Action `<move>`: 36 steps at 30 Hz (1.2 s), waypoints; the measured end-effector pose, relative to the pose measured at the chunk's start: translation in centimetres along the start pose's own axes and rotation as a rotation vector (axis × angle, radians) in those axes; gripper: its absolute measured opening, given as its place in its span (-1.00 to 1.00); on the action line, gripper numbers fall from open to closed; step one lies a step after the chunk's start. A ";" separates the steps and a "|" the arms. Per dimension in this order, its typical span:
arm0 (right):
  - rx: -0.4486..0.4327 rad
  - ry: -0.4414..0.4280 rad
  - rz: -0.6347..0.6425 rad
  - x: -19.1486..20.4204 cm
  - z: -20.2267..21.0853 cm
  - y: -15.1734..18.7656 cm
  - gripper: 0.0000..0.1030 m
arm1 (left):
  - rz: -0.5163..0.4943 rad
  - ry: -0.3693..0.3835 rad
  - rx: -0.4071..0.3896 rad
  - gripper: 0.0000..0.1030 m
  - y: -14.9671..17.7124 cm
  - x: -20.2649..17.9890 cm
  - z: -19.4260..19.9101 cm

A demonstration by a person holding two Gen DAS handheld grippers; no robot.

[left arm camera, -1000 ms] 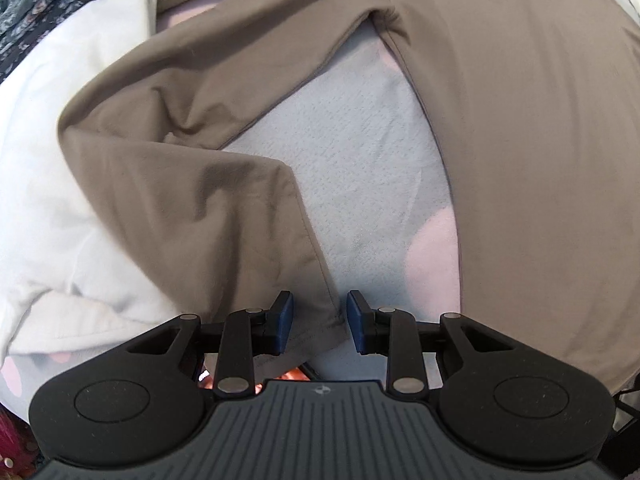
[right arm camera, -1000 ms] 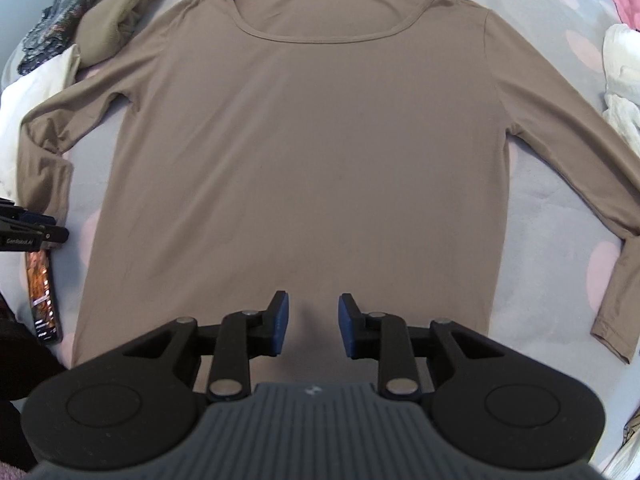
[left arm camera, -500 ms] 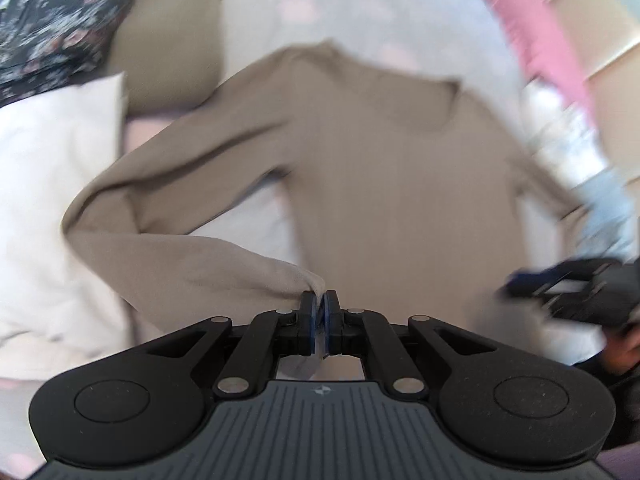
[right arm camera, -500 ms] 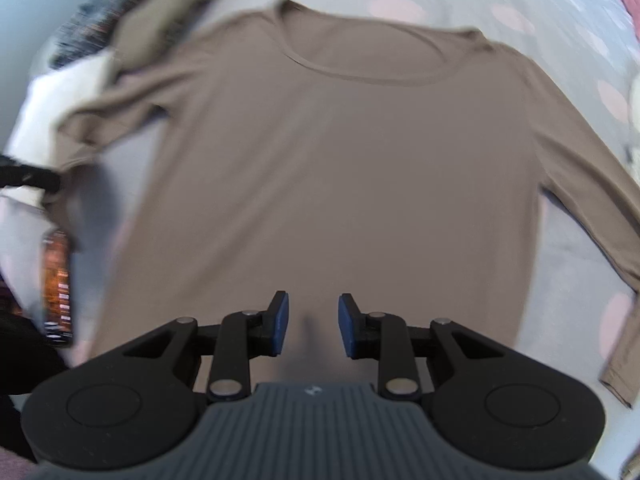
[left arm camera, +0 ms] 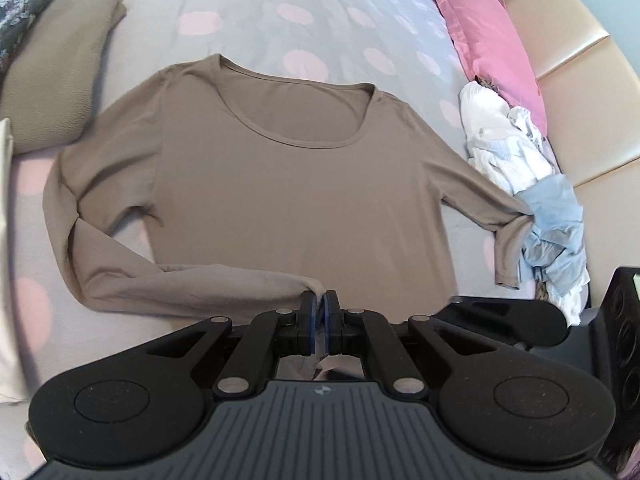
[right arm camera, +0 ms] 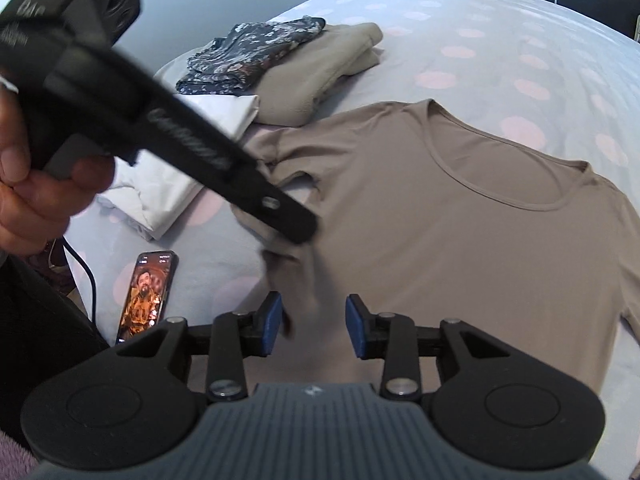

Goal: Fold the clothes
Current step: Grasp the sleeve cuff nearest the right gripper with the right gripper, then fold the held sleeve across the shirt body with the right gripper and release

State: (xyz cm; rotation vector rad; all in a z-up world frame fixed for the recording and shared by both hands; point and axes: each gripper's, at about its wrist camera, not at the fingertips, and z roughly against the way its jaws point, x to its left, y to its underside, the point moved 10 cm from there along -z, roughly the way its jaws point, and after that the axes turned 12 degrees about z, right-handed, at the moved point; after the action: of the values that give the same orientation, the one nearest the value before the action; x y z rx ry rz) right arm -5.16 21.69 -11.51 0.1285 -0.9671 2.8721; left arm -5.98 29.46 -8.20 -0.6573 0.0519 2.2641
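1. Left gripper (left arm camera: 319,312): jaws clamped tight on the cuff end of the taupe long-sleeve top (left arm camera: 296,200). A small tail of fabric pokes out behind the blue pads. A pinch at the cuff makes sense, since it lets the whole sleeve follow without bunching the body.
2. That sleeve (left arm camera: 192,284) lies bent back across the hem line toward the shirt's middle. My read: first step of the fold, sleeve going in over the torso.
3. Right gripper (right arm camera: 313,322): jaws opening, nothing pressed between the pads. The shirt's lower front sits under and between them, untouched. Likely staged to take the hem or pin the body while the sleeve travels.
4. The left gripper's arm crosses the right wrist view diagonally, with the person's hand (right arm camera: 36,188) around its handle. Fabric under its tip is motion-blurred.
5. The top itself lies flat, face up, neckline away from the person, centred on the polka-dot bedsheet (left arm camera: 280,8). The other sleeve (left arm camera: 492,204) is spread out to the side, its cuff turned down beside a crumpled white-and-blue laundry pile (left arm camera: 532,184).
6. Folded stack at the far left corner: floral garment (right arm camera: 256,52), beige piece (right arm camera: 320,72), white piece (right arm camera: 176,172). Probably the done pile, kept out of the work area.
7. A phone (right arm camera: 146,296) lies on the sheet near the hem, screen lit. Snag risk if the hem gets dragged that way.
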 end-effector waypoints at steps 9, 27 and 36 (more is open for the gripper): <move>-0.038 0.106 0.020 -0.1 -0.7 -2.3 -0.95 | 0.051 0.065 -0.044 -0.85 -1.2 0.8 0.9; 0.113 0.332 -0.324 -15.0 -0.4 2.1 -0.85 | 0.042 -0.339 -0.167 -0.48 -3.5 11.1 1.0; 0.078 0.293 -0.053 -13.0 -0.6 4.0 -0.74 | 0.045 -0.408 -0.144 -0.48 -3.2 12.7 -0.2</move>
State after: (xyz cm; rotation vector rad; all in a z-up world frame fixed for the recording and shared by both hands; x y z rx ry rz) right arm 7.16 17.89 -15.90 -0.2505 -0.7843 2.7750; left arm -11.01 40.12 -13.87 -0.2575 -0.2999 2.4182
